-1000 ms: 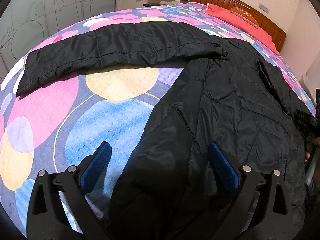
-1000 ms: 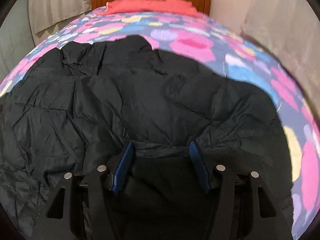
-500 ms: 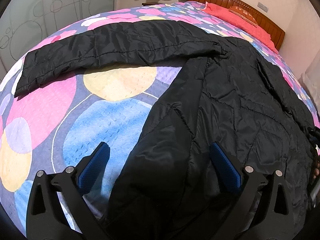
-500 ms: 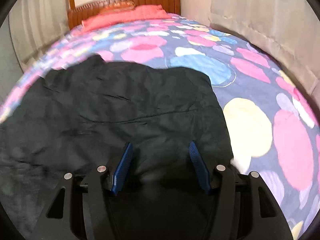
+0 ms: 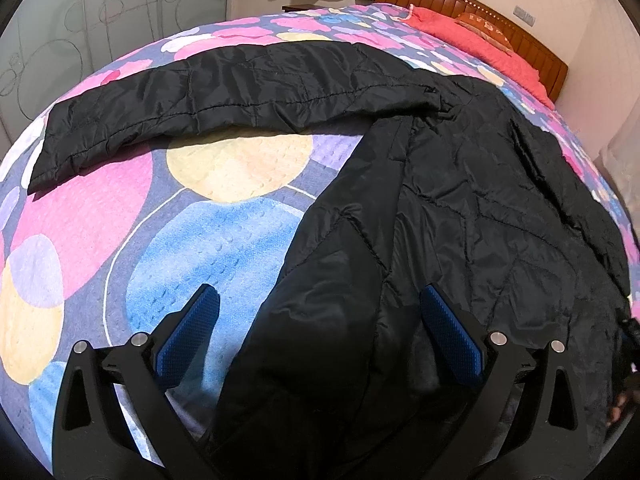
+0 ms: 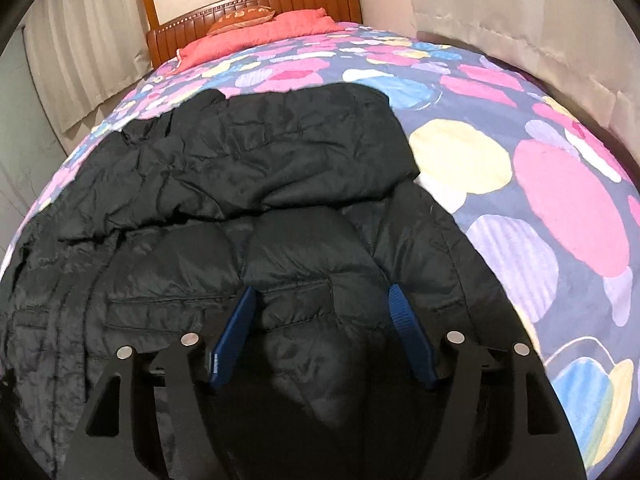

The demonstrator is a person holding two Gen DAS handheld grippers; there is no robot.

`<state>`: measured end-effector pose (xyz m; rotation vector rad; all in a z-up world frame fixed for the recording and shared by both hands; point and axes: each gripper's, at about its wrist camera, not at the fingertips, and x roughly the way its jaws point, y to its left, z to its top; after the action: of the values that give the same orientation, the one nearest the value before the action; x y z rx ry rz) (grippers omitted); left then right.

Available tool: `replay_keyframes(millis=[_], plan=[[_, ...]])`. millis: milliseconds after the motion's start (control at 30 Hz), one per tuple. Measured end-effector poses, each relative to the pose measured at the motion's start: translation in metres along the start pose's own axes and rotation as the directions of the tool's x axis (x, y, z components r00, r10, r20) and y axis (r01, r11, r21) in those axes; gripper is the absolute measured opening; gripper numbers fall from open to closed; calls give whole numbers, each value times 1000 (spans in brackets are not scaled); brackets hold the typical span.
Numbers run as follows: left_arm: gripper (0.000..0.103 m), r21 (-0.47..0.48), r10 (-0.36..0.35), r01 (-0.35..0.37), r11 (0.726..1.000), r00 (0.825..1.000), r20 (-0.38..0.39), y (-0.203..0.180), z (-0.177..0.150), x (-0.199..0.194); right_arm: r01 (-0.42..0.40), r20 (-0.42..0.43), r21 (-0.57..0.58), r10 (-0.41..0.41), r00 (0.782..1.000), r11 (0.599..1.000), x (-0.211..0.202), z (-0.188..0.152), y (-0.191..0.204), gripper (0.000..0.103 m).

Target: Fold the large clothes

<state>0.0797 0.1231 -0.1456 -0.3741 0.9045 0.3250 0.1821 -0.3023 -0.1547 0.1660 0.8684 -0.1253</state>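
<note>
Far left in the left wrist view, one sleeve (image 5: 224,96) of the black quilted jacket (image 5: 460,208) stretches flat across the bed's (image 5: 224,248) spotted cover, cuff toward the left edge. Moving right, the left gripper (image 5: 318,330) hangs over the jacket's near edge, its blue fingers (image 5: 192,332) wide apart — fabric lies between them, but the pads press on nothing. The jacket body spreads away to the right, toward the wooden headboard (image 5: 480,12) and a red pillow (image 5: 480,46).

Over to the right wrist view: crumpled jacket on the left, another part of it folded over the body (image 6: 288,148), and in the middle the right gripper (image 6: 322,322) — its fingers (image 6: 236,328) are opening, a puffy ridge of jacket (image 6: 304,280) sits between them, pads not clearly squeezing it. On the right, bare bed cover (image 6: 560,200) runs out to the curtain (image 6: 520,24).
</note>
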Motion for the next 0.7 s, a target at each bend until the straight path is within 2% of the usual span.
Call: replay_keyframes(millis=[133,300,400,533,633,700], plan=[[101,-23,-11,11,1000,1000,15,15,1,-10,19,2,-16,-19,1000,1000,2,-3,4,70],[101,-127,-11,19,992,998,64,52,12,-23,14,4,-13,-14,1000,1000,2,-4,1,70],[101,-211,0,17,977,997,79,83,22,-22,25,4,-21,-25,1000,999,2,-4,2,70],[101,-337,14,22,941,995,103,128,35,-11,34,8,-27,-34,999,999,2,-4,2,71],[101,-355,34,22,935,988,152,144,48,-7,43,12,-32,-43,999,999,3,-4,4,71],[101,-393,16,57,918,983,181,160,59,2,48,14,-33,-47,999,998,3,-5,7,71]])
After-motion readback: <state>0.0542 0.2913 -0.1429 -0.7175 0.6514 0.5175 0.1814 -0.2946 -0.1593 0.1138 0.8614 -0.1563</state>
